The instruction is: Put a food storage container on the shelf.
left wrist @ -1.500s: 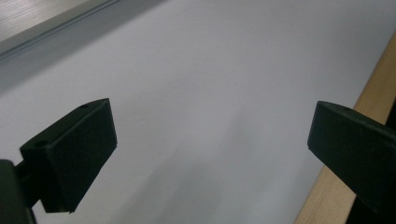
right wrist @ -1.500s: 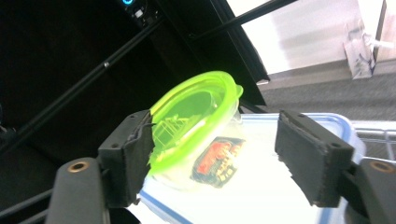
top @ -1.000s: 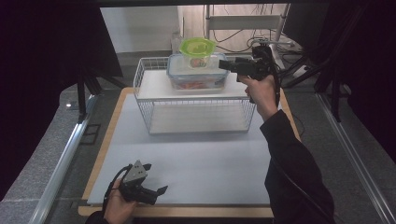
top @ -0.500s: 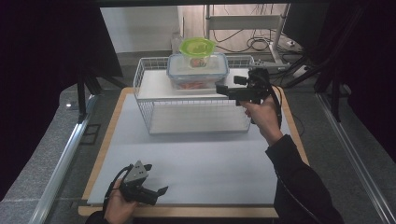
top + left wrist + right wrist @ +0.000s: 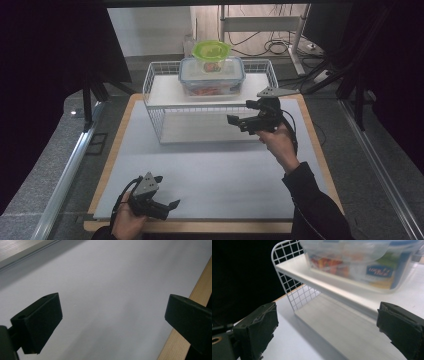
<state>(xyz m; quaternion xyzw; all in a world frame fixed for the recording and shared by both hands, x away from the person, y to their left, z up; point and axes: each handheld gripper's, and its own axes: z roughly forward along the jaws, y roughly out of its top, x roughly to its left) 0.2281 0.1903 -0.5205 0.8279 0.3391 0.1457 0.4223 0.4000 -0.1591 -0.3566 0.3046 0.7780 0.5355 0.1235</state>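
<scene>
A white wire rack [image 5: 157, 117] with two shelves stands at the far side of the white mat [image 5: 210, 175]. On its top shelf sits a clear box with a blue-rimmed lid [image 5: 212, 80], and a round green-lidded tub [image 5: 211, 51] rests on that box. My right gripper [image 5: 240, 112] hovers open in front of the rack's right end, jaws pointing left, nothing between them. In the right gripper view the gripper [image 5: 324, 322] faces the lower shelf [image 5: 342, 327], with the box [image 5: 362, 260] above. My left gripper [image 5: 167, 191] rests open near the front left; its own view shows the gripper [image 5: 112, 320] over bare mat.
The mat lies on a wooden board [image 5: 320, 150] whose edge shows beside the left jaw's far side [image 5: 197, 290]. Dark frames and a metal rail [image 5: 65, 175] flank the table. Cables lie on the floor behind the rack [image 5: 275, 47].
My right gripper has drawn back from the box on the top shelf, coming down and toward the person. The left gripper has stayed put.
</scene>
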